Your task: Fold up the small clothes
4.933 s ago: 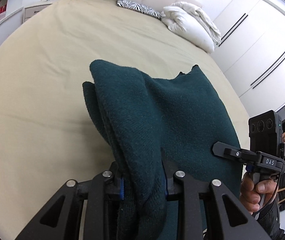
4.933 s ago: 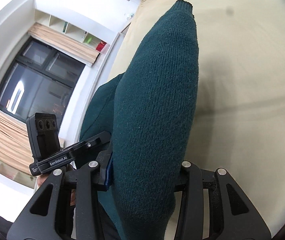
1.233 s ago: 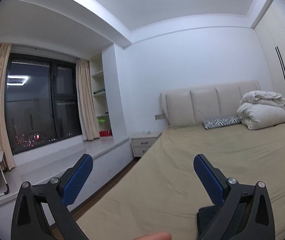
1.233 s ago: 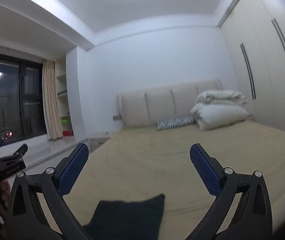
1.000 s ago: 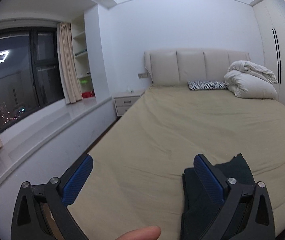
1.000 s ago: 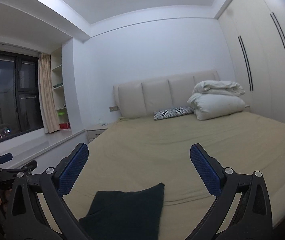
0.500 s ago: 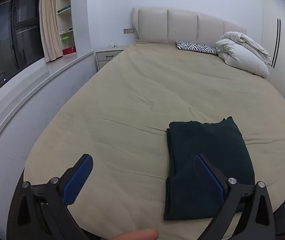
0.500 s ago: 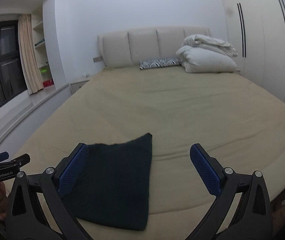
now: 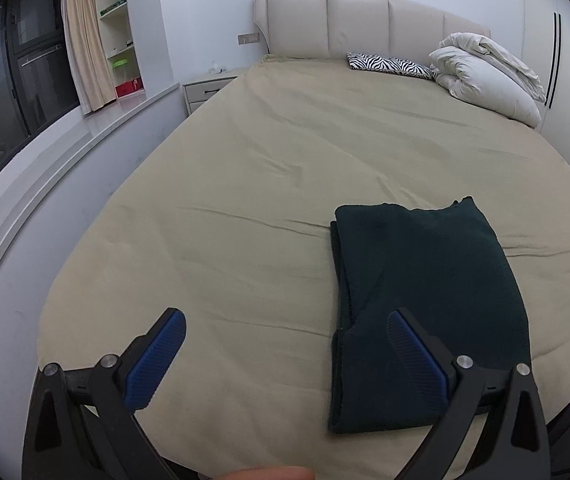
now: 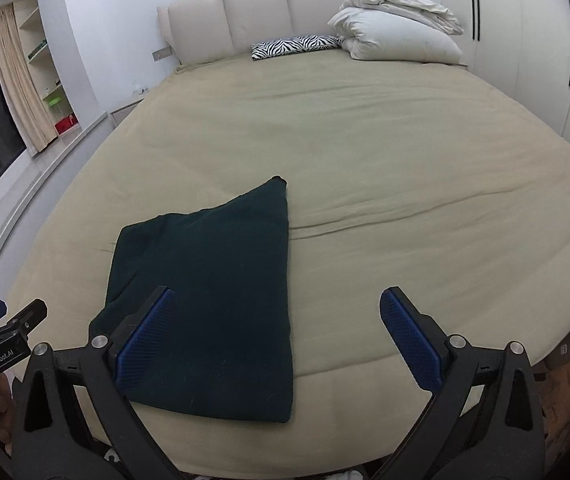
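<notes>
1. The left gripper [image 9: 283, 340] is held above the near edge of the bed [image 9: 245, 184], its jaws spread wide with nothing between them; the blue pads [image 9: 153, 360] show bare.
2. The right gripper [image 10: 273, 332] is likewise wide apart and empty, over the same near edge of the bed.
3. The sweater [image 9: 425, 300], dark green and knitted, lies folded into a flat rectangle on the sheet. Seen from the left gripper it is ahead and to the right, its near end passing behind the right finger. Seen from the right gripper the sweater [image 10: 209, 292] is ahead and to the left, with the left finger in front of its near left part.
4. Neither gripper touches the sweater; both are above and short of it.
5. The sweater's left edge, in the left view, shows stacked layers, and a folded flap runs down that side. Its far right corner ends in a small point.
6. The sweater's near edge lies close to the foot edge of the bed.
7. Far ahead of both grippers, at the headboard [image 9: 365, 20], lie a zebra pillow [image 9: 389, 65] and, just to its right, a folded white duvet [image 9: 485, 72].
8. Left of the left gripper, beyond the bed, are a window ledge, a curtain [image 9: 85, 40] and a nightstand [image 9: 207, 88].
9. In the right view, the left gripper's body [image 10: 1, 344] shows at the lower left edge, beside the sweater.
</notes>
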The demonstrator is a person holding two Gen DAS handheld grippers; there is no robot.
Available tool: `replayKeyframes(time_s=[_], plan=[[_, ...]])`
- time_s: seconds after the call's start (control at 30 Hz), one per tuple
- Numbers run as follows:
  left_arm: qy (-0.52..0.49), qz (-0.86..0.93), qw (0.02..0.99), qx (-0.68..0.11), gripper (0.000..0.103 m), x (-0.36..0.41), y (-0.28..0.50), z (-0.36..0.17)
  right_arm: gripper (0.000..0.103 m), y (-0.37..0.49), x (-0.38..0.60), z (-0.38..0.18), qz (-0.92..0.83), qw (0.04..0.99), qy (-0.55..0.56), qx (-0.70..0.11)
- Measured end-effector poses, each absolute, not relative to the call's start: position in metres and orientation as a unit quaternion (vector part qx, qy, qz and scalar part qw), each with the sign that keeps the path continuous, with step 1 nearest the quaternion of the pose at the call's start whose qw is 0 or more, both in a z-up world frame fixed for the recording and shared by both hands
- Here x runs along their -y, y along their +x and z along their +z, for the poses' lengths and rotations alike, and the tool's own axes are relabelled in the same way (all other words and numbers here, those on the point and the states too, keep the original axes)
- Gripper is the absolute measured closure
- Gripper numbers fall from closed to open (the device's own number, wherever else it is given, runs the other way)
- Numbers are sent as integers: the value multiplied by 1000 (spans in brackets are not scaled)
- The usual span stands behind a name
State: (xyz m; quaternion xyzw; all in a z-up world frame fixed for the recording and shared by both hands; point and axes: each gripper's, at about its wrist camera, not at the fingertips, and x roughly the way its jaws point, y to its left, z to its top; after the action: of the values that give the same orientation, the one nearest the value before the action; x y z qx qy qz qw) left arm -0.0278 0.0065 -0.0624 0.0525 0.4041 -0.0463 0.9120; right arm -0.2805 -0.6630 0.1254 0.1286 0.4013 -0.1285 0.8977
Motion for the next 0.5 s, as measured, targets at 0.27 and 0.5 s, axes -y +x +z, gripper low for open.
replayKeyframes(time_s=[0.27, 0.5], plan=[[59, -44, 905, -418, 0, -7, -24, -66, 0, -283, 638, 148, -112, 899, 91, -413], [59, -47, 901, -427, 0, -5, -25, -71, 0, -280, 645, 149, -118, 894, 102, -420]])
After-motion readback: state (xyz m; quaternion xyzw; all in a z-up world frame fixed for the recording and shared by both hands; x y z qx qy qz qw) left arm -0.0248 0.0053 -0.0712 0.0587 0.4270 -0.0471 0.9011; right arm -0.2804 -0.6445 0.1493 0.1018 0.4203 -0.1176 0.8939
